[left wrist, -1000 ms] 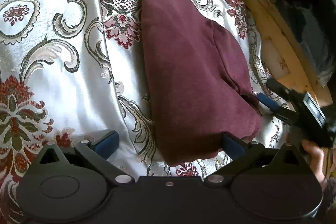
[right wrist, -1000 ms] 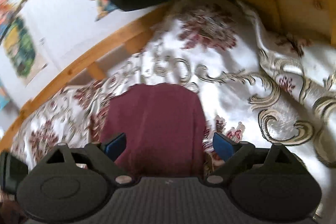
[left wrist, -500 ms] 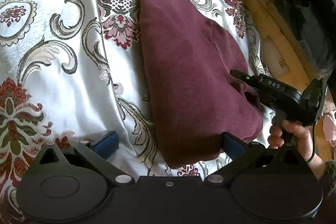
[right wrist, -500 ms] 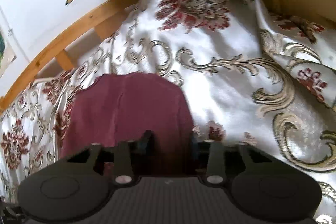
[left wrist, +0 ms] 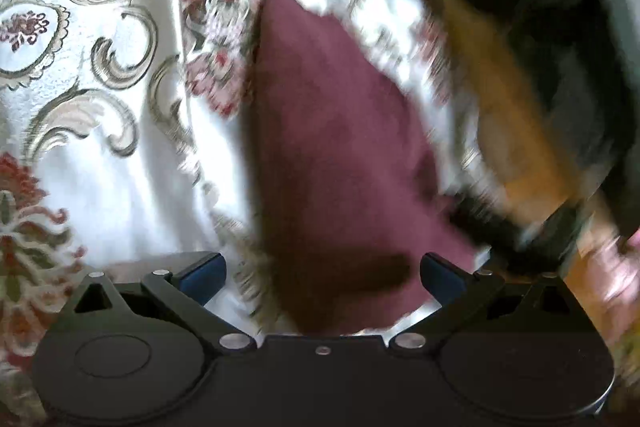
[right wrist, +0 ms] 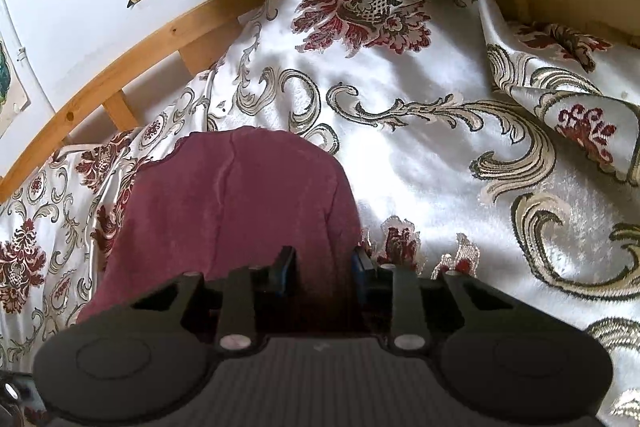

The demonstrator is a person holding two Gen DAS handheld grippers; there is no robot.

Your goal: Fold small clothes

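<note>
The step in hand is the pinch that begins a fold. The dark maroon, soft knit garment (right wrist: pixel 236 211) lies flat on the bed's glossy white satin bedspread with red flowers and gold scrolls (right wrist: pixel 420 163). In the right wrist view it fills the lower left and centre of the frame, and the right claw (right wrist: pixel 322 269) at bottom centre is clamped on its near edge: the jaws have just been closing, the cloth sits bunched between the blue pads, and both press on it.

In the left wrist view, which is blurred, the same garment runs through the centre of the frame. The left claw (left wrist: pixel 322 273) stands wide apart at the bottom, its blue pads either side of the garment's near end and gripping nothing. The right claw shows there only as a dark smear at the lower right, by the garment's edge.

The garment's long axis runs from the bottom centre of the left wrist view up to a narrower end at the upper centre, leaning slightly left as it rises. In the right wrist view that axis lies more across the frame, the claw gripping one long side.

As I judge it, the next move calls for lifting the pinched edge and carrying it over towards the opposite side. The left claw could close on its own end first, so that the fold stays straight. The slippery satin may let the cloth slide.
</note>
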